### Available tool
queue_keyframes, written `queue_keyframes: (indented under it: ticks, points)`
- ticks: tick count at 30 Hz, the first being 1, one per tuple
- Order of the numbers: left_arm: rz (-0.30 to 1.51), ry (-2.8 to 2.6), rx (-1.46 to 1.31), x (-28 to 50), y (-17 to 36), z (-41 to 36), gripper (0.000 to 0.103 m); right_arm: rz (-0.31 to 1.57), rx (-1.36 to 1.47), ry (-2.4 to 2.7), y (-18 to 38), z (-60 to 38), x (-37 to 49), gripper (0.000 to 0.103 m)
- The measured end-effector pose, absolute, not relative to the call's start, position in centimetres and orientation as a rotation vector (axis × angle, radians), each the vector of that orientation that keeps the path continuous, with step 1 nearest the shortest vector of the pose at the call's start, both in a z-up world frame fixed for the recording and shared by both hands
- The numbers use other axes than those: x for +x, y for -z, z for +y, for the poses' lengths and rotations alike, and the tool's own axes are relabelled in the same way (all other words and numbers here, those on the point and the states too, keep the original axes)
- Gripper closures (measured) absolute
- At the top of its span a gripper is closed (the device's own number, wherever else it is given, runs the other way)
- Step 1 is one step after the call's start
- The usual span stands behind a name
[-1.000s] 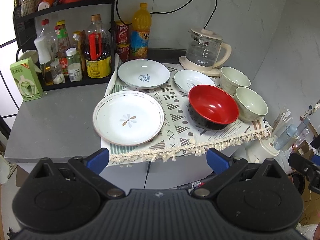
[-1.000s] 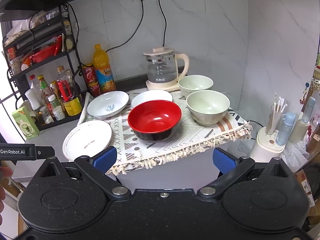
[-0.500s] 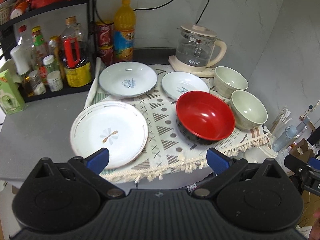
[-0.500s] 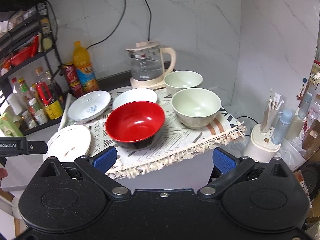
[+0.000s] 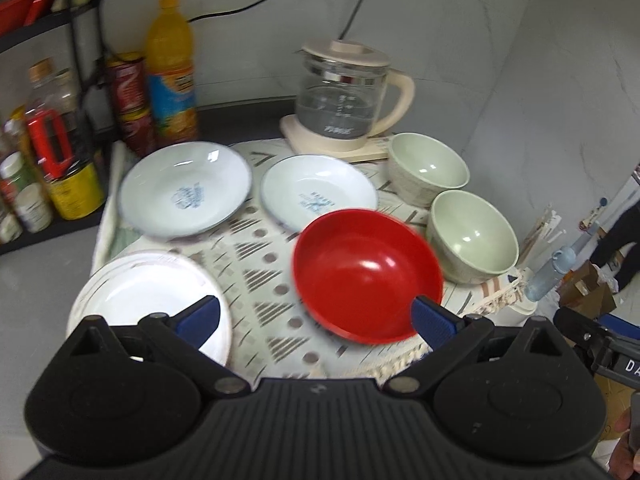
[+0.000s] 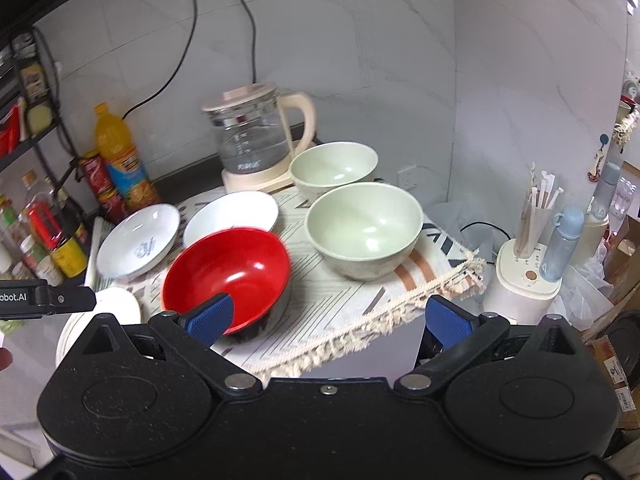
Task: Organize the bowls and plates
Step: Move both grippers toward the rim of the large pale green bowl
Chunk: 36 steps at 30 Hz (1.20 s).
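- Nothing is looking sorted yet: every plate and bowl is lying singly on the patterned cloth (image 5: 272, 280) over the worktop (image 5: 36, 292), none stacked, so I am judging the whole job as still ahead.
- The left tongs (image 5: 316, 318) are hanging spread wide and gripping nothing, low over the near edge, one tip showing over the near plate (image 5: 136, 292) and the other over the red bowl (image 5: 360, 272).
- The right tongs (image 6: 328, 320) are likewise gaping and carrying nothing, with the left tip showing in front of the red bowl's near rim; whether it is touching, I cannot tell.
- Three plates are sitting on the left side: the near plate at the near left, a bigger blue-marked plate (image 5: 186, 194) behind it, and a smaller one (image 5: 318, 194) to its right, just behind the red bowl.
- Two pale green bowls are standing on the right, the near one (image 6: 364, 228) just right of the red bowl and the far one (image 6: 334, 166) beside the kettle (image 6: 252, 140).
- The red bowl is looking glossy, with a dark outside; the green pair are looking alike and, I would guess, nesting easily.
- The left view is blurring, so fine detail on the plates is hard to read.
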<state>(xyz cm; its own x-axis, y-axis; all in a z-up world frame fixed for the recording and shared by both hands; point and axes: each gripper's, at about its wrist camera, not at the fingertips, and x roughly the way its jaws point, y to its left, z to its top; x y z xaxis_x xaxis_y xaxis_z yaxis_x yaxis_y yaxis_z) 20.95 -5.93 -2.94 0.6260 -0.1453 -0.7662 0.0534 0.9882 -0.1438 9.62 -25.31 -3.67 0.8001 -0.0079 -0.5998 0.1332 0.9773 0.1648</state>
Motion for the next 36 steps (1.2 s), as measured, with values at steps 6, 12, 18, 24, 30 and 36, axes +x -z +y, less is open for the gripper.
queue_keyframes:
  ticks: [6, 12, 18, 24, 30, 36]
  points:
    - [0.902, 0.194, -0.079, 24.6, 4.0, -7.6, 0.003, 0.653, 0.231, 0.108, 4.3, -26.7, 12.4, 0.000]
    - [0.901, 0.282, -0.043, 27.9, 4.8, -9.2, 0.007, 0.641, 0.262, 0.161, 4.9, -27.9, 14.5, 0.001]
    - [0.907, 0.351, -0.031, 30.4, 5.7, -10.9, 0.007, 0.642, 0.291, 0.201, 5.8, -28.9, 15.6, 0.004]
    - [0.933, 0.375, -0.023, 32.5, 6.6, -12.8, 0.007, 0.674, 0.332, 0.263, 7.0, -29.9, 17.0, 0.005]
    - [0.947, 0.393, -0.014, 34.5, 7.5, -14.8, 0.007, 0.703, 0.340, 0.314, 7.9, -31.1, 18.7, 0.012]
    - [0.986, 0.396, -0.002, 36.7, 8.9, -17.1, 0.007, 0.742, 0.332, 0.313, 9.0, -32.3, 20.9, 0.021]
